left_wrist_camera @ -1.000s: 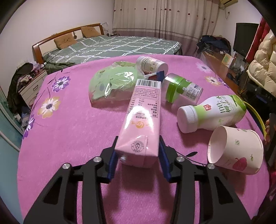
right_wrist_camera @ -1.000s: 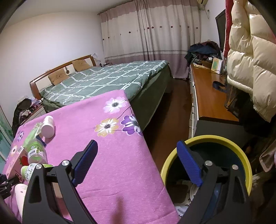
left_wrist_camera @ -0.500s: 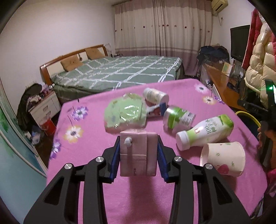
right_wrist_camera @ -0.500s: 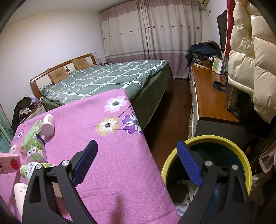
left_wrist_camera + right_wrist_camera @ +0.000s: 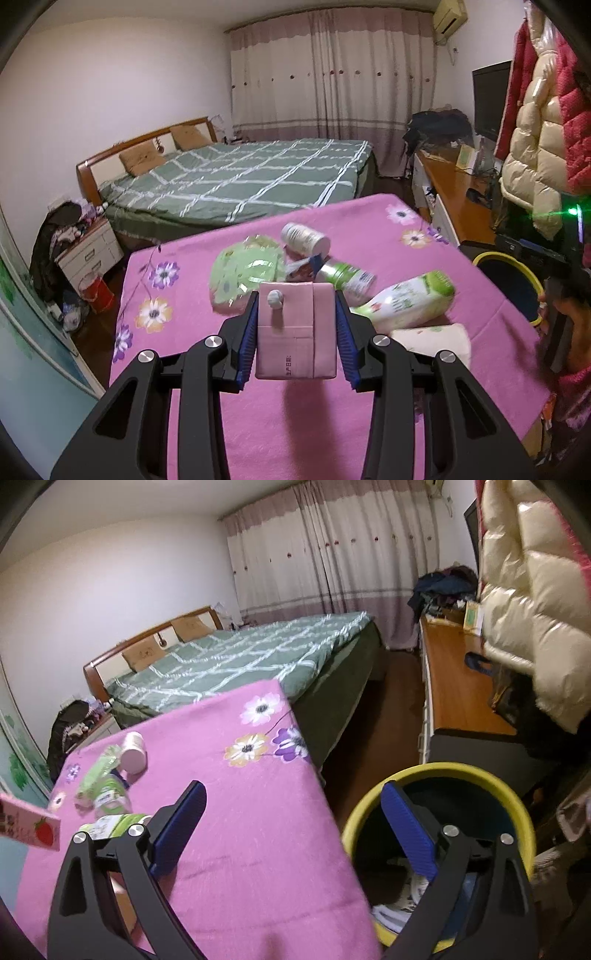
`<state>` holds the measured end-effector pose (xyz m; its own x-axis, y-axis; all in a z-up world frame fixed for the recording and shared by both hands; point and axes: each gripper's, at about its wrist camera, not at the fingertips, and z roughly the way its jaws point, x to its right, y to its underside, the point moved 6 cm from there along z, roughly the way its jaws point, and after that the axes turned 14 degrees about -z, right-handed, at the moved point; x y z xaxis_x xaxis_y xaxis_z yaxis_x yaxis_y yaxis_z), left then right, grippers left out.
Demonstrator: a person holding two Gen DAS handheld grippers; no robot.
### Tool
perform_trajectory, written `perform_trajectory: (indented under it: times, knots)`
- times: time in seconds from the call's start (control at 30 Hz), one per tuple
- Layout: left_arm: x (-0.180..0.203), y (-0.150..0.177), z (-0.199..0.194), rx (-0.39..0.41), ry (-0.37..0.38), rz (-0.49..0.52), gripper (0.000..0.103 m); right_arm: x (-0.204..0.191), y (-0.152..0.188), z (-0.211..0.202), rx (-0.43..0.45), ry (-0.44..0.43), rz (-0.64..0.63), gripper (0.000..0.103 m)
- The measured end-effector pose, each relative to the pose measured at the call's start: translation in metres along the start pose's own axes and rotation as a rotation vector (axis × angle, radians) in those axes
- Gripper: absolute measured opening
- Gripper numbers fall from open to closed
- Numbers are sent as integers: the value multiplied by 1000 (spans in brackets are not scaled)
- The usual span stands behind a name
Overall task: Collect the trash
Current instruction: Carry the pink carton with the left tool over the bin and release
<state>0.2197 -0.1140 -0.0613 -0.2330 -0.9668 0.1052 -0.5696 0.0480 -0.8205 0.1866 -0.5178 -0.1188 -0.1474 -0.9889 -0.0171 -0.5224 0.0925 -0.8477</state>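
Left tongs were clamped on the pink carton, lifted clear of the surface, its long axis running forward along the fingers. We judged the bin lay to the carton's right, off the surface edge. Right tongs gaped wide, empty, over the bin rim.

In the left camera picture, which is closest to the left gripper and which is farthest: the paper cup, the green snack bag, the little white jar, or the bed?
From the left gripper, which grips the pink carton:
1. Paper cup, just to its right on the pink tablecloth.
2. Green snack bag, ahead, slightly left.
3. Little white jar, behind the bag.
4. Bed, far across the room.
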Motion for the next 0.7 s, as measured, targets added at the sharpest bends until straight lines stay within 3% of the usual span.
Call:
perform_trajectory:
  times: [0.17,0.4,0.7]
  knots:
    - [38,-21,-19,34,55,47,38,13,7,-50,46,30,-19,91]
    - [120,-44,-29,37,227,109,38,52,32,-102,61,121,0,91]
    - [261,-35,21,-59,419,180,38,106,58,-140,60,218,59,91]
